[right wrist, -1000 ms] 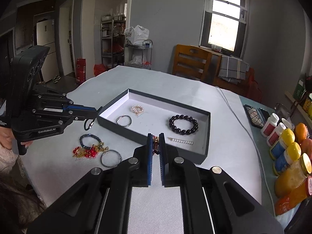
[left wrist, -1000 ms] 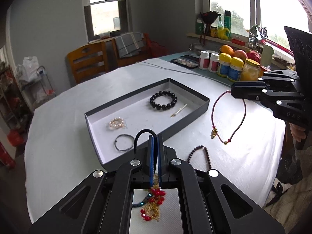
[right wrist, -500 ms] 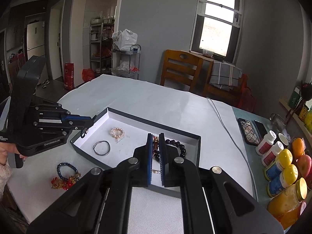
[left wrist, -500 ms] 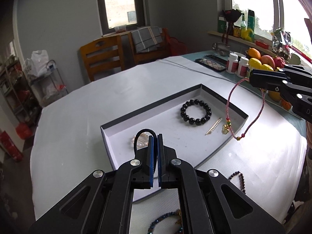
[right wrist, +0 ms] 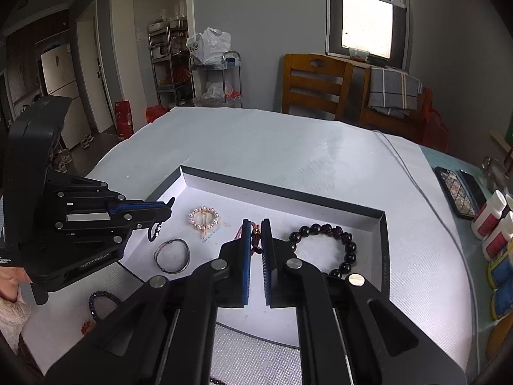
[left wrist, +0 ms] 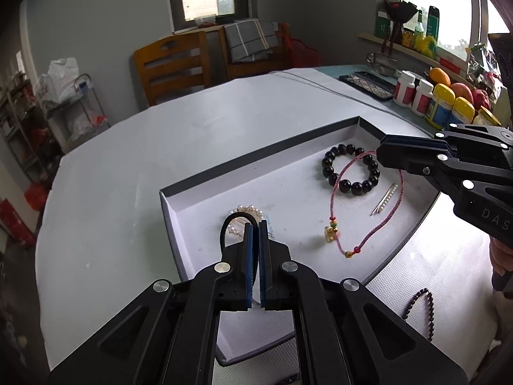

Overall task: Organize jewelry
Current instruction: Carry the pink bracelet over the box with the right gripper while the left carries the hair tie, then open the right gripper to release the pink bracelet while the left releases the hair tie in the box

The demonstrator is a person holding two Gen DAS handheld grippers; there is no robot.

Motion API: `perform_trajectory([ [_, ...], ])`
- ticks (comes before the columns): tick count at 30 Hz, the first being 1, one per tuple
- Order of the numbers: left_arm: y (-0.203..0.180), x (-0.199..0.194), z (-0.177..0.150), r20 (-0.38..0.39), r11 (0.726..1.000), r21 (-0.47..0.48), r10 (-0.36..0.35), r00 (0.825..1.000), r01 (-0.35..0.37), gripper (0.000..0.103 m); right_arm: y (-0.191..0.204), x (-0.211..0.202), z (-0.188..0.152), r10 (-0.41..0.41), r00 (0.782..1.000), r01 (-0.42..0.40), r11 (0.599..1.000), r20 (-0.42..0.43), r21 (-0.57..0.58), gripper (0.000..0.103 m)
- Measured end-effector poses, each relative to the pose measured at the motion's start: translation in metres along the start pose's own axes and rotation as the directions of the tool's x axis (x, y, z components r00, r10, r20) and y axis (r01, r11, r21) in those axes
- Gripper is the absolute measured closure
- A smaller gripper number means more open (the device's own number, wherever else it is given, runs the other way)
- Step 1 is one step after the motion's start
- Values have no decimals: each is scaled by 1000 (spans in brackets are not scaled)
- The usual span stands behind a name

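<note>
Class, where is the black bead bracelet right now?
The black bead bracelet lies in the tray's far right corner, beside the pearl hairpin.

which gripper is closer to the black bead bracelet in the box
Right. The right gripper hangs just above the black bead bracelet, holding a pink cord necklace. The left gripper is farther off, over the pearl clip.

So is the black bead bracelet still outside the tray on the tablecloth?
No. The black bead bracelet lies inside the gray tray, on its white floor beside a pearl hair pin.
</note>
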State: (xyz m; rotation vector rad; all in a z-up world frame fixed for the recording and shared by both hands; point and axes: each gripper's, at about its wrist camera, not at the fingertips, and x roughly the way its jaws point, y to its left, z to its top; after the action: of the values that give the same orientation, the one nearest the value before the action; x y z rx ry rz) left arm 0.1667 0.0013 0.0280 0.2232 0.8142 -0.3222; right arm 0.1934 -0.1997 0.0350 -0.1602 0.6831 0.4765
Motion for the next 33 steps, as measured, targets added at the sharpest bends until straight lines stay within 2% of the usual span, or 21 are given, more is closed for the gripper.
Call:
perform_trajectory([
  [4, -5, 8, 7, -7, 1000, 5, -21, 1000, 21, 100, -11, 11, -13, -7, 999, 8, 1000, -44, 27, 97],
  [11, -37, 37, 39, -37, 997, 72, -34, 999, 37, 100, -37, 18, -32, -29, 995, 38, 995, -93, 93, 97],
  [18, -47, 77, 55, -100, 999, 40, -29, 995, 33, 100, -43, 30, -42, -51, 988, 64, 994, -143, 90, 97],
  [21, -47, 87, 57, -121, 999, 9, -51, 991, 52, 100, -41, 32, -42, -55, 988, 68, 994, -145, 83, 97],
  [25, -47, 91, 54, -133, 999, -6, -41, 990, 41, 99, -42, 30, -42, -44, 990, 58, 994, -134, 97, 97],
  [27, -44, 89, 52, -130, 999, -20, -46, 990, 44, 91, -41, 31, -43, -45, 989, 58, 994, -139, 88, 97],
  [29, -39, 84, 50, -107, 999, -36, -43, 993, 39, 72, -39, 32, -43, -48, 989, 59, 996, -142, 71, 95],
  [31, -35, 78, 49, -87, 998, -49, -43, 995, 39, 68, -37, 33, -43, -51, 989, 60, 996, -141, 64, 81],
  [33, -29, 74, 48, -79, 996, -72, -55, 995, 49, 68, -36, 32, -42, -52, 989, 61, 996, -136, 59, 78],
])
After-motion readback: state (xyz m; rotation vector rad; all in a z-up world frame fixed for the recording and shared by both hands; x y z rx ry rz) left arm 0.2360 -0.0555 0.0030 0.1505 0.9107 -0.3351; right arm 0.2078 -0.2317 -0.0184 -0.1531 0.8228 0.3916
